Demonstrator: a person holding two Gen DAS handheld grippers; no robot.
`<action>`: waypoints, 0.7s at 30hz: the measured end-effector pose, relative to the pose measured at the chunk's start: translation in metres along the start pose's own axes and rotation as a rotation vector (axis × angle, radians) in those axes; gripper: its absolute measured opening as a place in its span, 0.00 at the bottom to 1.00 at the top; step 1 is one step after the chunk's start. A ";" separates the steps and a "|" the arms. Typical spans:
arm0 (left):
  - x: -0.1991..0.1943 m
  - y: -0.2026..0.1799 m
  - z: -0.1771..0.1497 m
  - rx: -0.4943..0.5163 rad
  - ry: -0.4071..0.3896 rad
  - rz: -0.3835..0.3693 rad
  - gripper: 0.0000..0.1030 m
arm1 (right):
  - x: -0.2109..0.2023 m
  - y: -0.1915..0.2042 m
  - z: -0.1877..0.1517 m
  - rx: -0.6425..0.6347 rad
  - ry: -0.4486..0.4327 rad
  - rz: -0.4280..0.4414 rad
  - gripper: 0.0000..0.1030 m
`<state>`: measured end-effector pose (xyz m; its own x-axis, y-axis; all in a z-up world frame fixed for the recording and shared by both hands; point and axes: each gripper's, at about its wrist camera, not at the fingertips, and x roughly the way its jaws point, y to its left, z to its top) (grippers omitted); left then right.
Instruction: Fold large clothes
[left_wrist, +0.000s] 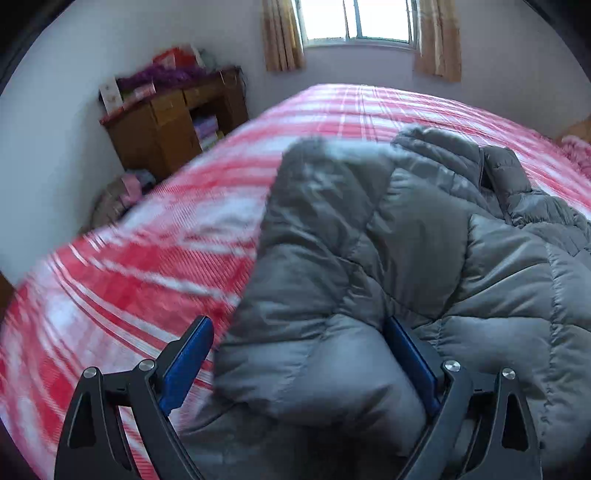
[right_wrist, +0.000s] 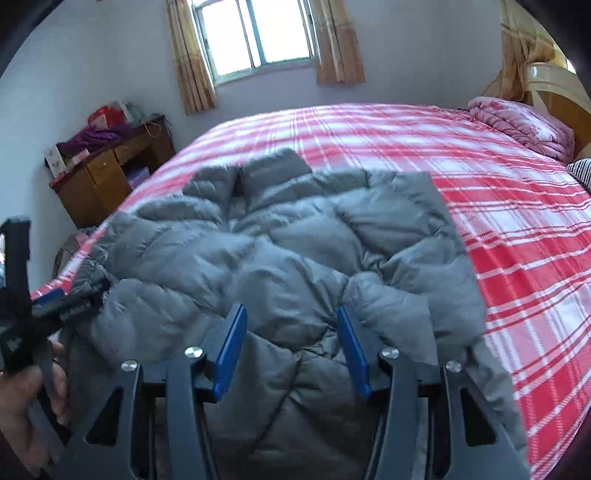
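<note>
A grey puffer jacket lies on a bed with a red and white plaid sheet. My left gripper is open, its blue pads wide apart, and a puffy edge of the jacket bulges between them. In the right wrist view the jacket spreads across the near part of the sheet. My right gripper is open with jacket fabric lying between its pads, at the jacket's near edge. The left gripper shows at the jacket's left edge, held by a hand.
A brown wooden cabinet with clutter on top stands left of the bed by the wall. A window with tan curtains is at the back. A folded pink quilt and a headboard are at the bed's far right.
</note>
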<state>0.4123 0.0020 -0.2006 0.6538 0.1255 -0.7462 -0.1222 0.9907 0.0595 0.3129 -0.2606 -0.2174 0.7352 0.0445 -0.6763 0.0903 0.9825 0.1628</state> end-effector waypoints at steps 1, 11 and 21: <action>0.002 0.005 0.001 -0.026 0.013 -0.021 0.92 | 0.004 0.000 -0.003 -0.007 0.005 -0.002 0.51; 0.014 -0.007 -0.002 0.018 0.047 0.055 0.99 | 0.023 -0.004 -0.015 -0.014 0.047 -0.014 0.51; 0.017 -0.006 -0.001 0.017 0.049 0.053 0.99 | 0.031 -0.004 -0.016 -0.023 0.071 -0.037 0.51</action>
<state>0.4232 -0.0023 -0.2145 0.6097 0.1756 -0.7729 -0.1430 0.9835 0.1106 0.3243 -0.2601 -0.2507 0.6821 0.0202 -0.7309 0.1000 0.9876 0.1206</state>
